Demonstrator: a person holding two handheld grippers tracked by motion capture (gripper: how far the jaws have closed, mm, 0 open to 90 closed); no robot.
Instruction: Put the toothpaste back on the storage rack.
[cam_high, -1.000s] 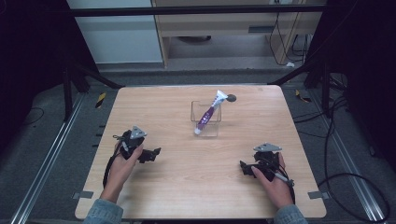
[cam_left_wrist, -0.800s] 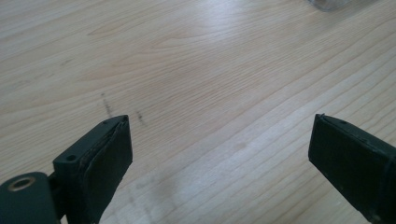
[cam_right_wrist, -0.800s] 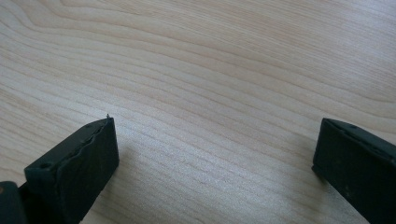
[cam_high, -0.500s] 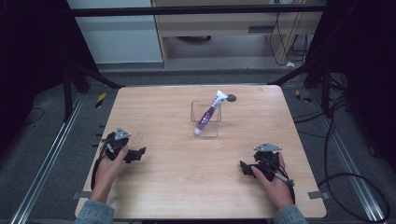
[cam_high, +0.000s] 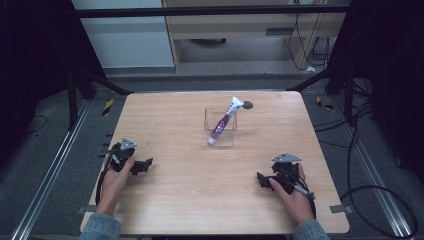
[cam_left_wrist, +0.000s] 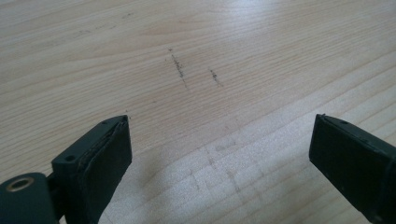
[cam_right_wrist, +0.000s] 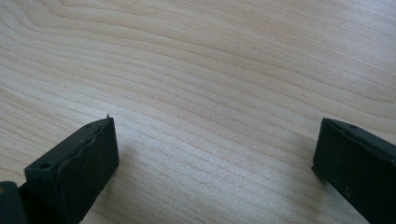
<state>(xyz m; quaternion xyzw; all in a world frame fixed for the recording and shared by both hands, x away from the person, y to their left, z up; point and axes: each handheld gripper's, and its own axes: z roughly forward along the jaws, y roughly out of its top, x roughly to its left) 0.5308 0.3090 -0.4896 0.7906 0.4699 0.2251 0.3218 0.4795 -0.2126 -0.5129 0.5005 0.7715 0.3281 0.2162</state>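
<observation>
The table (cam_high: 200, 200) is bare wood between the 2 grippers, so the way across the near half is free. The only obstacle is the clear container (cam_high: 220, 128) in the far middle, with a purple tube (cam_high: 223, 121) leaning out of it. Beside it, left and right, there is open surface up to the edges.

Evenly lit wooden table (cam_high: 200, 200) against dark surroundings, soft light from above, faint shadows beneath the jaws in both gripper views, high view slightly grainy, wood grain sharp close up, no glare
</observation>
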